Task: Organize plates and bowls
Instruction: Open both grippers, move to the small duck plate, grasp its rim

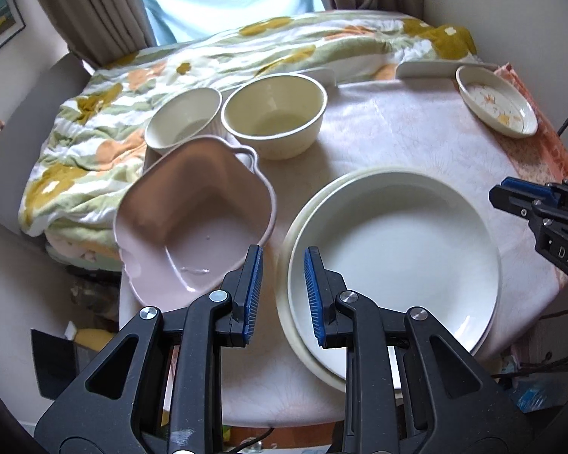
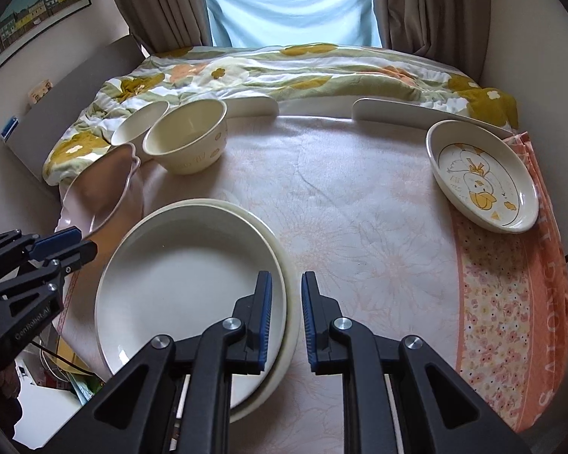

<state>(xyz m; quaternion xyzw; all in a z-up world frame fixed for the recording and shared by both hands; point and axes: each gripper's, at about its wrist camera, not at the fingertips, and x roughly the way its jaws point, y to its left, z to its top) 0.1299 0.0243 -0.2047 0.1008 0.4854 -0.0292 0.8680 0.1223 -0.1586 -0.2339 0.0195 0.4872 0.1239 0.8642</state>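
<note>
A white plate lies on a cream plate on the table. My left gripper hovers over the stack's left rim, its blue pads a narrow gap apart with nothing between them. My right gripper stands at the stack's right rim, also slightly open and holding nothing. A pink square dish sits tilted at the table's left edge. Behind it stand a ribbed cream bowl and a bigger cream bowl. An oval dish with a duck drawing rests at the far right.
A floral quilt covers the bed behind the table. White rails line the far edge. An orange flowered cloth hangs along the right side. The other gripper shows at each view's side.
</note>
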